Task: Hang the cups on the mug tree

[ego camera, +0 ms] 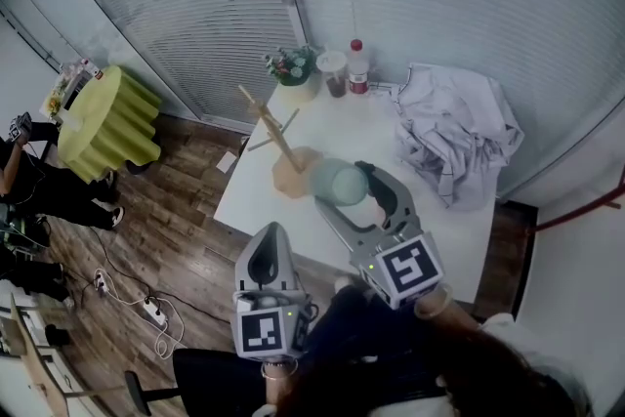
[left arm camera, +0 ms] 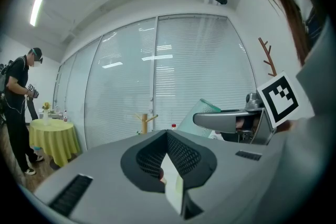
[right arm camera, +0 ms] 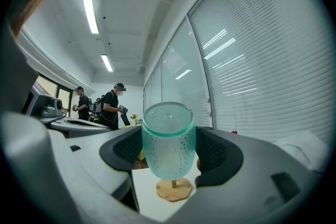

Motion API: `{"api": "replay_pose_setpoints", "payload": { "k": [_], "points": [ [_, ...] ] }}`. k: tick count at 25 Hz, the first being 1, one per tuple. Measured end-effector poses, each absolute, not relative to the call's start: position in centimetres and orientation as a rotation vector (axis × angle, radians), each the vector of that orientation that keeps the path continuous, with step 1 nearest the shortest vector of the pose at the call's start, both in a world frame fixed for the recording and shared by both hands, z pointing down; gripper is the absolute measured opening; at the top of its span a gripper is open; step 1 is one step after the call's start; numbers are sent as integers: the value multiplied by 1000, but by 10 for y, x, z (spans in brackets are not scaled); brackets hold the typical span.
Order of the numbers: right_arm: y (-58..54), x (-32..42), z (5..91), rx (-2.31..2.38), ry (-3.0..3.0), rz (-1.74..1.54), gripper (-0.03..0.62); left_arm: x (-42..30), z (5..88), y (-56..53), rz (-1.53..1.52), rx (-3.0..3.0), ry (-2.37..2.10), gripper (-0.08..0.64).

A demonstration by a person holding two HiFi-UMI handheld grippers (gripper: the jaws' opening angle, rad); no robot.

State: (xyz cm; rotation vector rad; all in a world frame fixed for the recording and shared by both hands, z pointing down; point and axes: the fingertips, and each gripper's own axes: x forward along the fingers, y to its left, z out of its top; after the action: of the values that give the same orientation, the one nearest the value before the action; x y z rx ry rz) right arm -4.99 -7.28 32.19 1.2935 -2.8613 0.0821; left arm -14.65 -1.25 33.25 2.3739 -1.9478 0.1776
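Note:
A wooden mug tree (ego camera: 277, 144) stands upright on its round base on the white table (ego camera: 430, 229), left of centre. My right gripper (ego camera: 340, 185) is shut on a teal textured cup (ego camera: 339, 182), held just right of the tree's base. In the right gripper view the cup (right arm camera: 169, 139) stands upright between the jaws, with the tree's base (right arm camera: 174, 190) showing below it. My left gripper (ego camera: 269, 244) hangs shut and empty off the table's near left edge. Its own view shows the pads (left arm camera: 170, 178) pressed together, with the mug tree (left arm camera: 144, 122) and teal cup (left arm camera: 202, 113) beyond.
A crumpled white cloth (ego camera: 454, 127) covers the table's right side. At the back stand a red-capped bottle (ego camera: 358, 66), a lidded cup (ego camera: 334, 73) and a small plant (ego camera: 293, 66). A yellow-green draped table (ego camera: 107, 117) and people are at the left. A power strip (ego camera: 156, 312) lies on the floor.

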Motion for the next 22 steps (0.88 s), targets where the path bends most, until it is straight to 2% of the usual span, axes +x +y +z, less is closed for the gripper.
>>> {"api": "replay_pose_setpoints", "payload": {
  "k": [22],
  "points": [
    [-92,-87,304,1311,-2857,39,319,-183,330,-43,107,2401,-1894,2]
  ]
}}
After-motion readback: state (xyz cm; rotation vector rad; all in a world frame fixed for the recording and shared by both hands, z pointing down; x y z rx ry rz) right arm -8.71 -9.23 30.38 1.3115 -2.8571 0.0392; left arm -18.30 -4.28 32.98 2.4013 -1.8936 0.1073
